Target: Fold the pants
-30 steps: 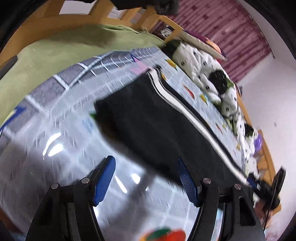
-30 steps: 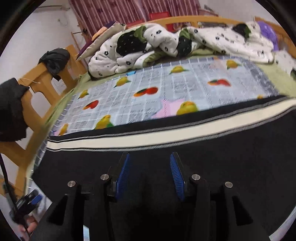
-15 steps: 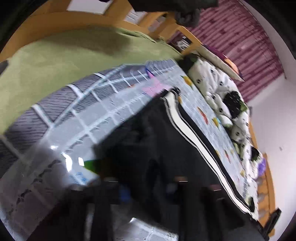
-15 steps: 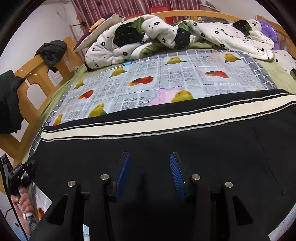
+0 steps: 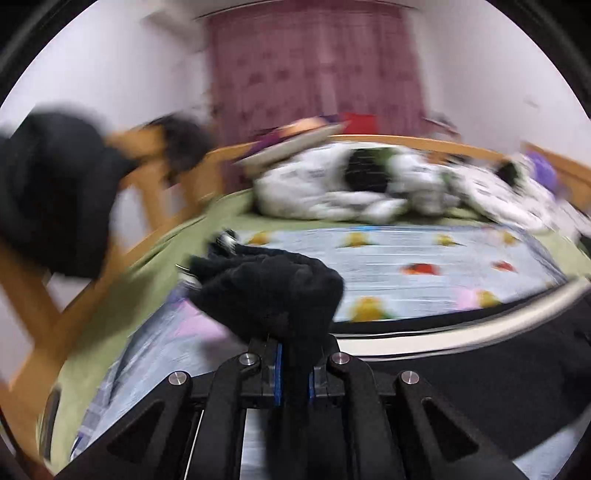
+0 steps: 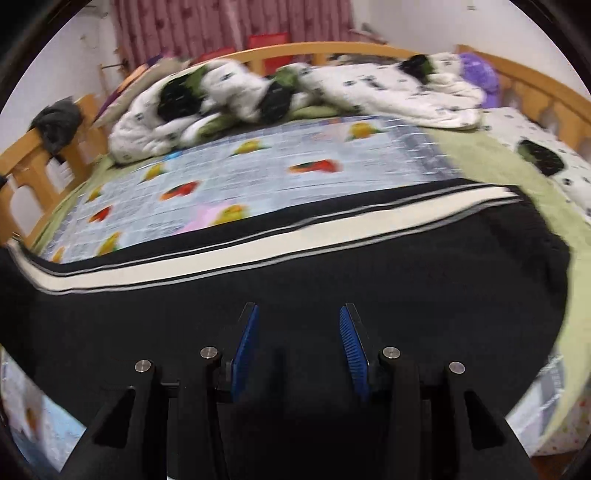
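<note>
Left wrist view: left gripper (image 5: 293,373), blue pads nearly together, pinching a bunched end of the black pants (image 5: 269,291), which stands lifted above the fruit-print sheet (image 5: 406,258). Picture blurred. Beyond: white quilt (image 5: 332,184), wooden bed frame (image 5: 155,192), dark garment (image 5: 51,192) hung on it.

Right wrist view: right gripper (image 6: 298,349), fingers spread, nothing between them, over the pants (image 6: 406,280) lying flat on the sheet (image 6: 295,155); white side stripe (image 6: 295,236) along the far edge. Curtain (image 6: 221,26) behind.
</note>
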Demonstrator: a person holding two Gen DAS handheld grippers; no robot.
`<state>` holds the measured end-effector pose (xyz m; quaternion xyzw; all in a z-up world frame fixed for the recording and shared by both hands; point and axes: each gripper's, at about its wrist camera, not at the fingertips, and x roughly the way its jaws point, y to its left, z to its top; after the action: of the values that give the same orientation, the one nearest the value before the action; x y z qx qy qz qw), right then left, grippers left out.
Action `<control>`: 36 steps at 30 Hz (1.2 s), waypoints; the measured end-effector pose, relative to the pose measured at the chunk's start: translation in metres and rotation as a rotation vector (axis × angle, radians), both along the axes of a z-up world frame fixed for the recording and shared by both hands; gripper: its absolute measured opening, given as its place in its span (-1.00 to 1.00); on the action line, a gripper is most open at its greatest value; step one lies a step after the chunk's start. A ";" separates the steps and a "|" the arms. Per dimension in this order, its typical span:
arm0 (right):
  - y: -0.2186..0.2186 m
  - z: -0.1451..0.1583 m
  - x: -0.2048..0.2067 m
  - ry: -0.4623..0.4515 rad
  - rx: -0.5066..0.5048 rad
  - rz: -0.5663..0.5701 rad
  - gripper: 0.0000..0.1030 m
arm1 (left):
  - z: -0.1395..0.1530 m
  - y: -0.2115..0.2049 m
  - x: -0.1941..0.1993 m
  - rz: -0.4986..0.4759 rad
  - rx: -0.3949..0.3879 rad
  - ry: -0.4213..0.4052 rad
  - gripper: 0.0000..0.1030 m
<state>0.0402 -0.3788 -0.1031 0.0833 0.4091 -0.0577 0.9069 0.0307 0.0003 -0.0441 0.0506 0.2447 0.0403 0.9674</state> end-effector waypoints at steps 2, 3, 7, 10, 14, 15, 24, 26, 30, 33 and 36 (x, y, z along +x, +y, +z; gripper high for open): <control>-0.024 0.001 -0.006 -0.008 -0.007 -0.050 -0.13 | 0.004 -0.045 0.001 -0.084 0.015 0.007 -0.83; -0.038 0.001 -0.011 -0.014 0.002 -0.079 -0.13 | 0.002 -0.073 0.002 -0.140 0.019 0.020 -0.83; -0.089 -0.001 -0.033 -0.036 0.081 -0.171 -0.13 | -0.030 -0.171 -0.001 -0.277 0.063 0.080 -0.83; -0.118 -0.002 -0.047 -0.054 0.118 -0.234 -0.13 | -0.061 -0.225 -0.014 -0.385 0.042 0.155 -0.83; -0.149 -0.008 -0.061 -0.057 0.196 -0.293 -0.13 | -0.107 -0.270 -0.028 -0.413 0.056 0.281 -0.82; -0.153 -0.008 -0.062 -0.061 0.208 -0.298 -0.13 | -0.114 -0.272 -0.031 -0.402 0.075 0.286 -0.82; -0.118 -0.011 -0.043 -0.045 0.265 -0.133 -0.12 | -0.090 -0.188 -0.070 -0.507 -0.027 0.283 0.34; -0.096 -0.016 -0.036 -0.028 0.322 -0.024 -0.12 | -0.085 -0.147 -0.078 -0.438 -0.053 0.262 0.35; -0.042 -0.024 -0.024 -0.003 0.422 0.193 -0.12 | -0.081 -0.085 -0.075 -0.278 -0.056 0.234 0.42; -0.005 -0.038 -0.017 0.066 0.355 0.260 -0.12 | -0.089 -0.052 -0.061 -0.199 -0.088 0.286 0.42; 0.018 -0.056 -0.010 0.139 0.286 0.264 -0.11 | -0.097 -0.028 -0.058 -0.206 -0.171 0.322 0.42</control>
<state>0.0302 -0.3609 -0.1593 0.1528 0.4821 0.1147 0.8550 -0.0273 -0.0279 -0.1416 -0.0013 0.3922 -0.0884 0.9156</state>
